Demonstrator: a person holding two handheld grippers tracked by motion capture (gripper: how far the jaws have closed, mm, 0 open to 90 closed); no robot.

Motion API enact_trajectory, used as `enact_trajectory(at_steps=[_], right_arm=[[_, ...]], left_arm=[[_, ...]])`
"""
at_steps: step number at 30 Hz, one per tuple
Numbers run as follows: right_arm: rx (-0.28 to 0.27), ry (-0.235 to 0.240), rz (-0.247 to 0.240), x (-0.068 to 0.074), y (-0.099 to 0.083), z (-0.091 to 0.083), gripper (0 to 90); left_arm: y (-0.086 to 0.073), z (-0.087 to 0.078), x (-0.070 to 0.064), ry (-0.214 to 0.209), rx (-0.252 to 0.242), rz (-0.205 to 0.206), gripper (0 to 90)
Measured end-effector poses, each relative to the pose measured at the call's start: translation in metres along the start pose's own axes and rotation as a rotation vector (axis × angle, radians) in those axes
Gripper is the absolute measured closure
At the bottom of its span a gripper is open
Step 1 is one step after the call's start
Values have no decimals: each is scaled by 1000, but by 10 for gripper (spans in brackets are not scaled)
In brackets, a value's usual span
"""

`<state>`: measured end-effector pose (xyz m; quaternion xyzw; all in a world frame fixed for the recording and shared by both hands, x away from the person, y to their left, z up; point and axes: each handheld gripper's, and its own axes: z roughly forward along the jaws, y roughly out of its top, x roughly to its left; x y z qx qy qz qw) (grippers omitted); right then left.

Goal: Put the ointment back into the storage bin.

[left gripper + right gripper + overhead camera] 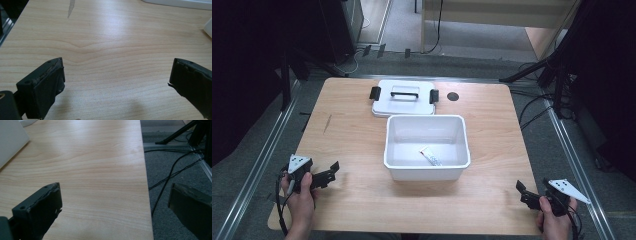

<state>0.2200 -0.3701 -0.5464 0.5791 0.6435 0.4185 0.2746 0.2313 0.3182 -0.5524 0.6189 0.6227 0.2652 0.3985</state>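
A white plastic bin (pixel 427 169) stands at the middle of the wooden table (pixel 352 135), and a small white tube (pixel 431 156) lies on its floor. Behind it rests the bin's white lid (pixel 382 102) with black clips and a handle. My left gripper (pixel 331 171) sits near the table's front left, held by a hand, jaws wide apart over bare wood (pixel 112 75). My right gripper (pixel 523 192) is at the front right corner, open too, one jaw over the table and one past its right edge (pixel 147 202). Nothing lies between either pair of jaws.
A small dark round hole (pixel 453 96) marks the table right of the lid. A grey scuff (pixel 71 7) shows on the wood at the left. Cables (pixel 172 173) and tripod legs (pixel 537 67) lie on the grey floor to the right.
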Motion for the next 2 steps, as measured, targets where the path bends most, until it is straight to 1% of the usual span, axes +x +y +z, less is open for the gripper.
enact_trajectory(at_steps=[2], right_arm=[[7,5,4,0,0,1,0]], left_arm=[[0,0,0,-1,-2,-1,6]])
